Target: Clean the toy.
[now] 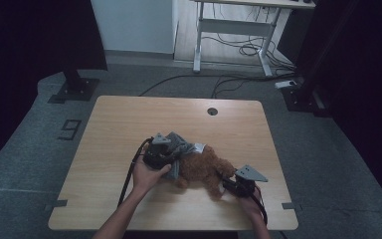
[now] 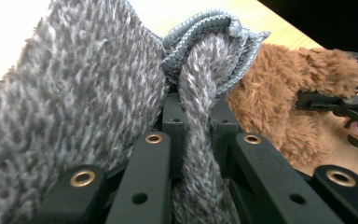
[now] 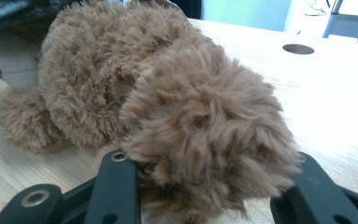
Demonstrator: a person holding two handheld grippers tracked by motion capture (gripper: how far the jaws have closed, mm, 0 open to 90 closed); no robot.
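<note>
Plush dog (image 1: 204, 168), brown, lies near the surface's (image 1: 129, 119) front edge, bare wood beyond it up to the grommet hole (image 1: 212, 111); left claw (image 1: 160, 155) clamps its grey knit garment (image 1: 181, 147), right claw (image 1: 236, 185) grips a plush limb.

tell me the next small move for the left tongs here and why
Probably draw the left tongs a little further along the plush toy, pulling the grey knit garment over it. They are shut on a fold of the knit, its ribbed edge sits bunched against the brown fur, and the right tongs clamp one end of the toy, bracing it.
</note>
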